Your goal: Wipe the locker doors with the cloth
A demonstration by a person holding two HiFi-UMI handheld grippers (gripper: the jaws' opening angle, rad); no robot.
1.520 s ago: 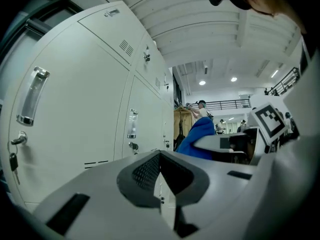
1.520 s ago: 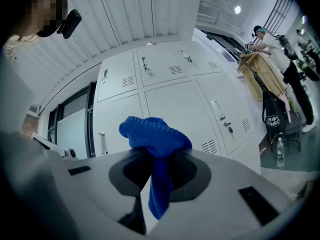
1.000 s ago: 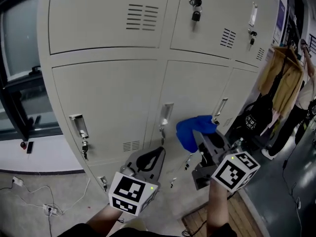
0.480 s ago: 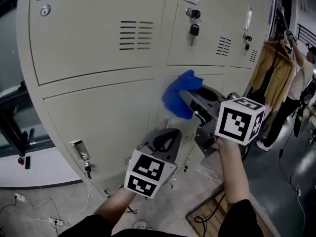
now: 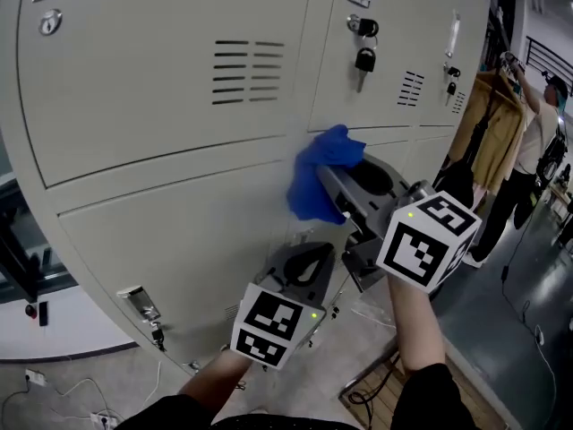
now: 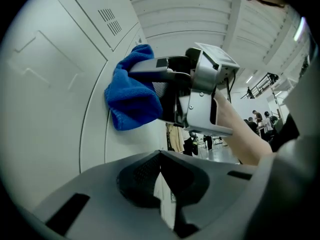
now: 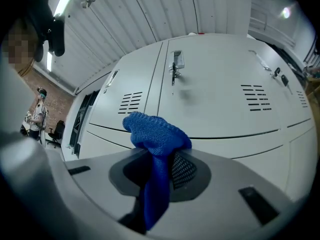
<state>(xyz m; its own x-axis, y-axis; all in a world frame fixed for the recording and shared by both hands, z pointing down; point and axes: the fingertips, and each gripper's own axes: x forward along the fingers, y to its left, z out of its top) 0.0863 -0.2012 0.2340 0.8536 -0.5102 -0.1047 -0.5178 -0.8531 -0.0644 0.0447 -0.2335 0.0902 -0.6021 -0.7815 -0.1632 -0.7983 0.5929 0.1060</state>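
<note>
Nearest and lowest, the left tongs (image 5: 303,260) are closed on nothing, their jaws meeting at the tips. They are held short of the lockers and below the work. Above and to their right, the right tongs (image 5: 340,191) clamp the blue cloth (image 5: 315,177): a strip runs back between the jaws and a bunch sticks out past the tips. That bunch is what meets the doors (image 5: 170,240). In the left gripper view it appears to rest against the grey panel, about where the horizontal seam (image 5: 179,158) between the upper and lower rows crosses a vertical one. So the door face lies straight ahead along the right tongs' long axis, with the cloth between, and these tongs are plainly the nearer pair. Wiping, I judge, means sliding across the face while minding the padlock (image 5: 364,59) hanging higher up.
</note>
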